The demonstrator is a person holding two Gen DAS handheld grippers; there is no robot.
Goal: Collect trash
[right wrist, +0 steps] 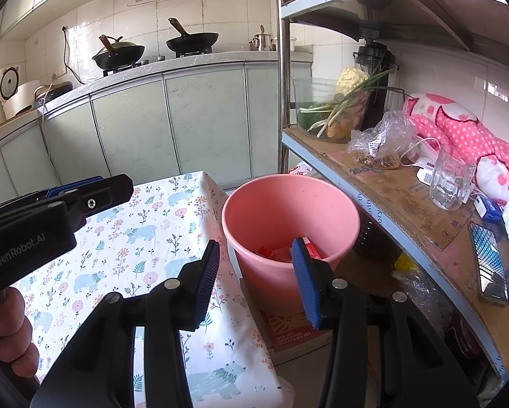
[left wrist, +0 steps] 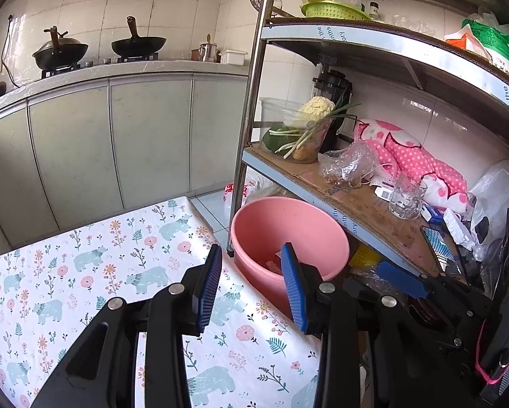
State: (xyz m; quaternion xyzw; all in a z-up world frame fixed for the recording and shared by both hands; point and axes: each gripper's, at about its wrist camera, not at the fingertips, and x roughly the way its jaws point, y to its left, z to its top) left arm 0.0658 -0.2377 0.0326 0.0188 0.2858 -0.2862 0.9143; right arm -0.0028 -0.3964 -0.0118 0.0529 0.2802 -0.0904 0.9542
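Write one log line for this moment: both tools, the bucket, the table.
left tool: open, empty | right tool: open, empty | pink bucket: beside table, red trash inside | table: floral cloth

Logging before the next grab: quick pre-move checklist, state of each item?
1. Left claw open, nothing held: ok.
2. Right claw open, nothing held: ok.
3. Pink bucket upright beside the table corner, mouth unobstructed: ok.
4. Red wrappers already lie in the bucket: ok.
5. Trash left on the floral tablecloth: none on the visible part; the rest is hidden by the claws: cannot tell.
6. Drinking glass near the shelf edge, close to the right claw's side: cannot tell if clearance suffices.
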